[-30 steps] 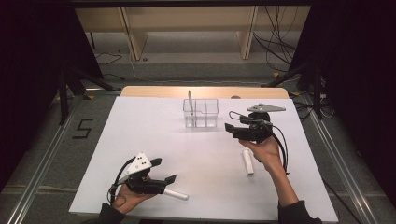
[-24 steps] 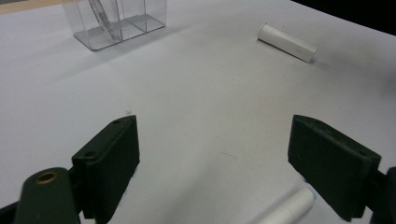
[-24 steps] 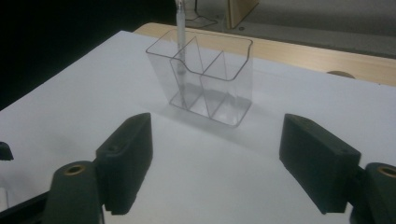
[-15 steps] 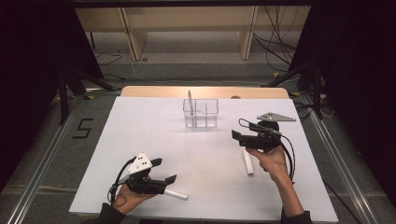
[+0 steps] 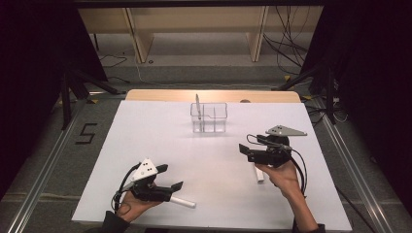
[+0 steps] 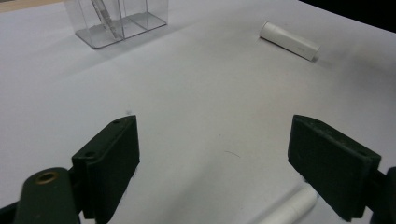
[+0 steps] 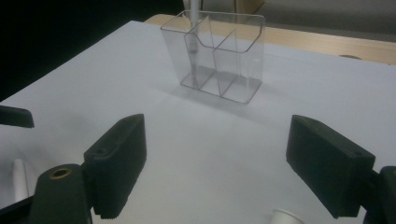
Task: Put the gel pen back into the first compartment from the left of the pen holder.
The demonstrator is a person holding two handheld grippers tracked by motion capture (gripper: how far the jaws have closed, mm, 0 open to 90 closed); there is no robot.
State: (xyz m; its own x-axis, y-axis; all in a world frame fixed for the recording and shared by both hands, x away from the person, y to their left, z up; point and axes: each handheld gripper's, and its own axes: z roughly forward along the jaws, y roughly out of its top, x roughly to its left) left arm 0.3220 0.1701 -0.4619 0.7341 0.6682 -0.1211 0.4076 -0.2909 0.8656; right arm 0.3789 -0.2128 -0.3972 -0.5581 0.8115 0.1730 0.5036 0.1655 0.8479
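1. Judging by looks, the two white tubes are light, stiff and smooth; being round, they will likely roll or slip if nipped at an end, so the middle of the barrel, jaws set across it, seems the safest hold.
2. The left tongs [image 5: 171, 187] stand open, gripping nothing; one white tube [image 5: 182, 202] lies flat just beside them at the lower middle of the high view, and its end shows by the right-hand jaw at the bottom right of the left gripper view [image 6: 289, 211].
3. The right tongs [image 5: 245, 145] are likewise open and empty; the second white tube [image 5: 258, 174] lies under that hand, right of centre; its rim peeks in at the bottom edge of the right gripper view [image 7: 285, 216].
4. The clear plastic holder [image 5: 209, 118] stands at upper centre, well apart from both tubes; a thin stick [image 5: 197, 103] leans in its left compartment.
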